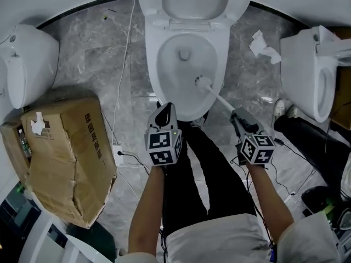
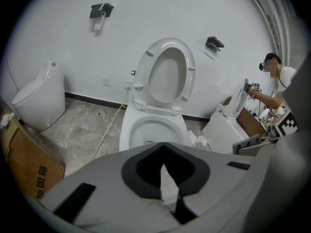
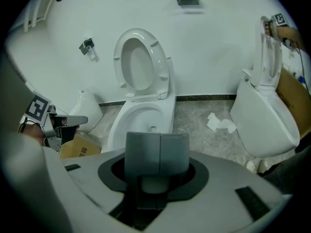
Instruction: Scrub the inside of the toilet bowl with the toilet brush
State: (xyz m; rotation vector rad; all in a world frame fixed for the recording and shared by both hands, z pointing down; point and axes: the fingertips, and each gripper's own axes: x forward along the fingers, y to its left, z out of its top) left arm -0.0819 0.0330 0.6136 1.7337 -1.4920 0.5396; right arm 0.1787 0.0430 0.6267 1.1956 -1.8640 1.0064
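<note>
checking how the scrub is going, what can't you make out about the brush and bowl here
- Right gripper view: the toilet brush head is hidden behind the jaws of the right gripper.
- Head view: whether the bristles touch the toilet bowl cannot be told from above.
- Left gripper view: the body of the left gripper cuts off the bowl's near part.
- All views: dirt in the bowl is too small to see.

Head view looks steeply down at the toilet (image 1: 152, 59); both gripper views face it frontally
</note>
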